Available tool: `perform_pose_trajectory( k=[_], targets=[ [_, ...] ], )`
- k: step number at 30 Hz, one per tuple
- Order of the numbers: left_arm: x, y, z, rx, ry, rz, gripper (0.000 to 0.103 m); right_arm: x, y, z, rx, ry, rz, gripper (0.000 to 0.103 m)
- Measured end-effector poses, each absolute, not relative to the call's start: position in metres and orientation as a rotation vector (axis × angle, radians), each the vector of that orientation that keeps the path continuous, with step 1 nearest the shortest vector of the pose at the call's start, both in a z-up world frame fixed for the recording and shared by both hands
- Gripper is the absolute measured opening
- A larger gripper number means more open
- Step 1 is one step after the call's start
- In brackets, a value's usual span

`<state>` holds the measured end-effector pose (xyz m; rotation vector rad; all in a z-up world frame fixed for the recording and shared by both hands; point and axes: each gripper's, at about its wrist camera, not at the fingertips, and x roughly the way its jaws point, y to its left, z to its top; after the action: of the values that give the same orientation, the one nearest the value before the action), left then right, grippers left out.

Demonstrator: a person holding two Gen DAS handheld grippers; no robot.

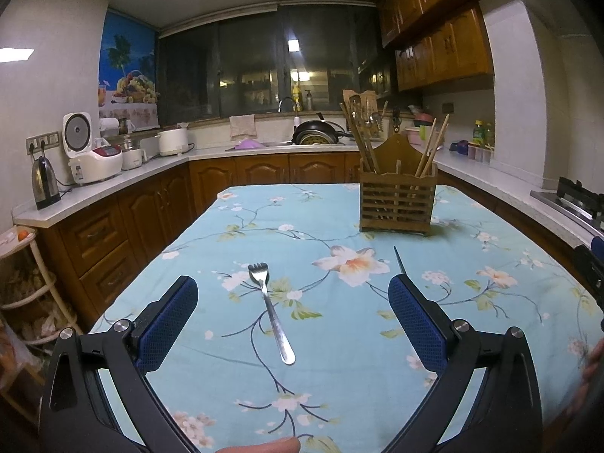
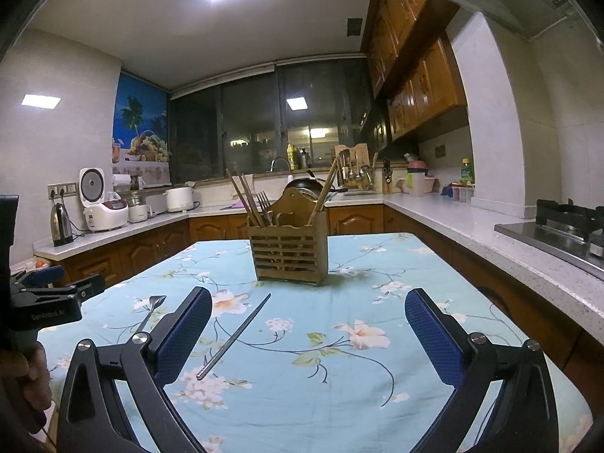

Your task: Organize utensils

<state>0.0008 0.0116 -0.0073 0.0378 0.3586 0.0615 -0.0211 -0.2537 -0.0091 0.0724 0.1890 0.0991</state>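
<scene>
A metal fork (image 1: 270, 309) lies on the floral tablecloth (image 1: 339, 339), tines pointing away, between the fingers of my left gripper (image 1: 293, 283), which is open and holds nothing. A wooden slatted utensil holder (image 1: 396, 204) stands further back on the right, with chopsticks sticking up from it. In the right wrist view a single metal chopstick (image 2: 234, 336) lies diagonally on the cloth, close to the left finger of my open right gripper (image 2: 308, 296). The holder (image 2: 288, 249) stands straight ahead and has chopsticks and a fork upright in it. The fork (image 2: 151, 309) on the cloth shows at the left.
Kitchen counters wrap around the table. A kettle (image 1: 45, 181) and a rice cooker (image 1: 94, 158) stand on the left counter. A sink with a black pan (image 1: 317, 134) is at the back, and a gas stove (image 2: 566, 226) is on the right. A hand (image 2: 22, 385) holds the left gripper.
</scene>
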Motion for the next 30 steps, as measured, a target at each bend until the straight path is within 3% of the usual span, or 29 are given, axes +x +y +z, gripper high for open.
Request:
perform_pose_trajectory(
  k=[30],
  targets=[
    [0.0013, 0.0111, -0.0071, 0.029, 0.355, 0.059, 0.103, -0.0209, -0.2500, -0.0056, 0.077, 0.180, 0.114, 0.103]
  ],
)
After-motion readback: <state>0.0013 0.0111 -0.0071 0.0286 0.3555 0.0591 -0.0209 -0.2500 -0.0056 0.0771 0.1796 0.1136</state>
